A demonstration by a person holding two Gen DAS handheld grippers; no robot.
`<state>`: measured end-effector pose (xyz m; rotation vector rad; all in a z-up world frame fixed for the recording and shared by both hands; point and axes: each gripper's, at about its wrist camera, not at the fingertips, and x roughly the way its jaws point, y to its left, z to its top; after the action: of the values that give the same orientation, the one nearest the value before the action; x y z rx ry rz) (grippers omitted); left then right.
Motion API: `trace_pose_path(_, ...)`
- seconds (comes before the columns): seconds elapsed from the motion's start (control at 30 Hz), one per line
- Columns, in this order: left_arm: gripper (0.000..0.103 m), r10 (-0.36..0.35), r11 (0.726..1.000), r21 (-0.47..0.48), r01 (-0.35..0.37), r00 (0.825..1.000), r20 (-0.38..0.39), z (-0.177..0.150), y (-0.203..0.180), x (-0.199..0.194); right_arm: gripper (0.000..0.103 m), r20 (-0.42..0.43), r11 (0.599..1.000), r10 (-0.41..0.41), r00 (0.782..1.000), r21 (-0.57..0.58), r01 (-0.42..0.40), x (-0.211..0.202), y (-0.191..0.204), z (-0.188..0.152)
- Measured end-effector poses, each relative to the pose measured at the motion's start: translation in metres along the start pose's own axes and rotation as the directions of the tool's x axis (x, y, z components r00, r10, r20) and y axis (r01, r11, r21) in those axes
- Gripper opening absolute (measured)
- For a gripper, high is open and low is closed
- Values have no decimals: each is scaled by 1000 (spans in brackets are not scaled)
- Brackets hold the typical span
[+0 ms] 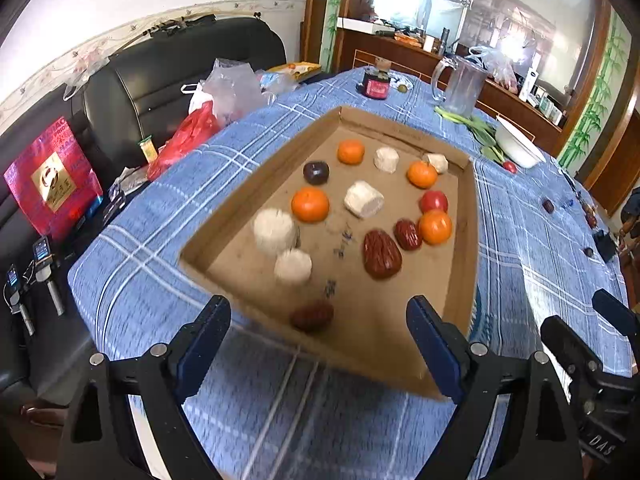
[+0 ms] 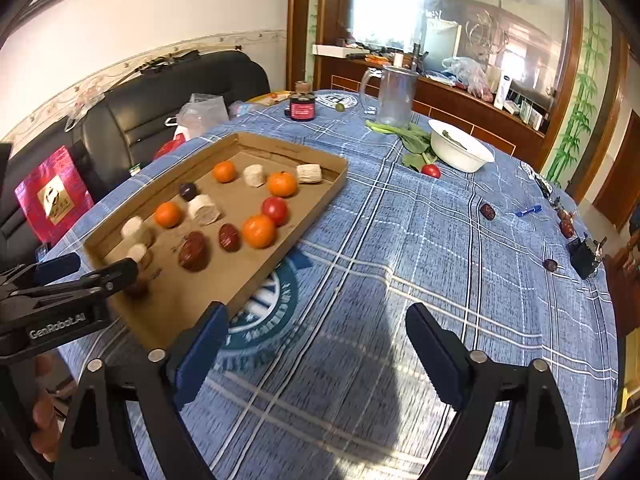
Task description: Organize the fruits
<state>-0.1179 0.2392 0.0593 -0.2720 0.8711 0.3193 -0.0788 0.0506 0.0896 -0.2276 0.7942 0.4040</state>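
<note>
Fruits [image 1: 310,204] are gathered in the cardboard tray [image 1: 466,264] on the counter [image 2: 400,240]: oranges, dates, a tomato, a plum and pale pieces. Most appears sorted in. Left out on the cloth are a date [image 2: 487,211], two more near the far edge, and a tomato [image 2: 431,170] by the bowl [image 2: 460,151]. Left tool [image 1: 320,344] and right tool [image 2: 316,344] are both spread wide, with nothing pinched.

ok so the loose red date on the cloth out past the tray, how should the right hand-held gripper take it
Grip the red date across its narrow middle, coming down from above. It lies flat and alone on the blue cloth, well clear of the cardboard tray, so nothing blocks a top approach. The right hand-held gripper stands open and empty.
</note>
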Motion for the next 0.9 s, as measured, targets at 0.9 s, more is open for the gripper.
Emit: trace_pose_path(0.9, 94, -52, 993, 117, 22, 964, 262, 1, 23, -30, 95, 105, 960, -247, 963, 163, 228, -28, 33, -17)
